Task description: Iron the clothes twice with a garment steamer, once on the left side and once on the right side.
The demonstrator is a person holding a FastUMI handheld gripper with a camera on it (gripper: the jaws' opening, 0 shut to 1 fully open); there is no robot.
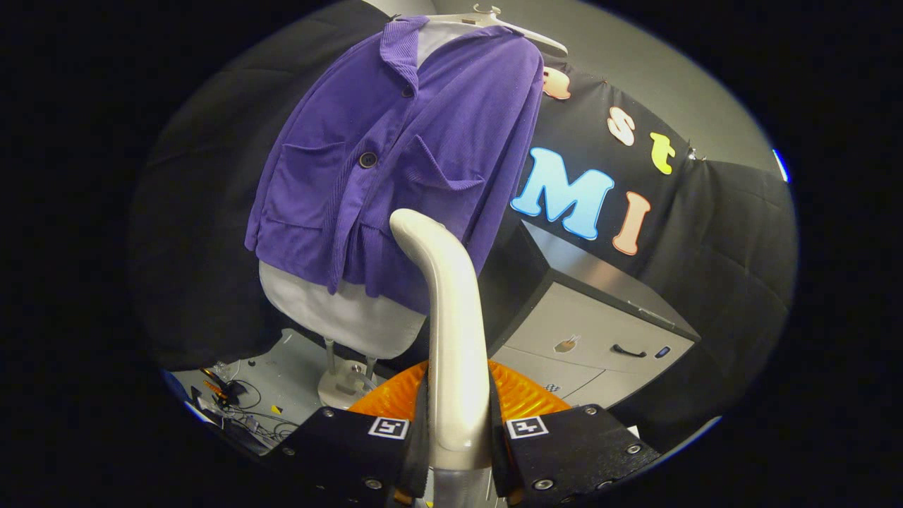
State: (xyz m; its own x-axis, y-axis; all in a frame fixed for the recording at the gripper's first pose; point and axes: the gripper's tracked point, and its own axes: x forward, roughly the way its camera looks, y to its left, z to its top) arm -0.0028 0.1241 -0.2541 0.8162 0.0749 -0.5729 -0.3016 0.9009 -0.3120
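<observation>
While the gripper (458, 451) clamped the steamer (451, 317), its head sat near the jacket (395, 162) hem. A slow, even stroke, nozzle facing cloth, would probably serve best.

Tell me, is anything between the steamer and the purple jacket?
Nothing visible. The gripper is shut on the cream plastic garment steamer, whose curved head points up at the purple corduroy jacket on its white hanger, with open space between.

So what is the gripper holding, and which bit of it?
The gripper is shut on the cream plastic garment steamer, both fingers squeezing the lower part of its curved handle, below the head.
</observation>
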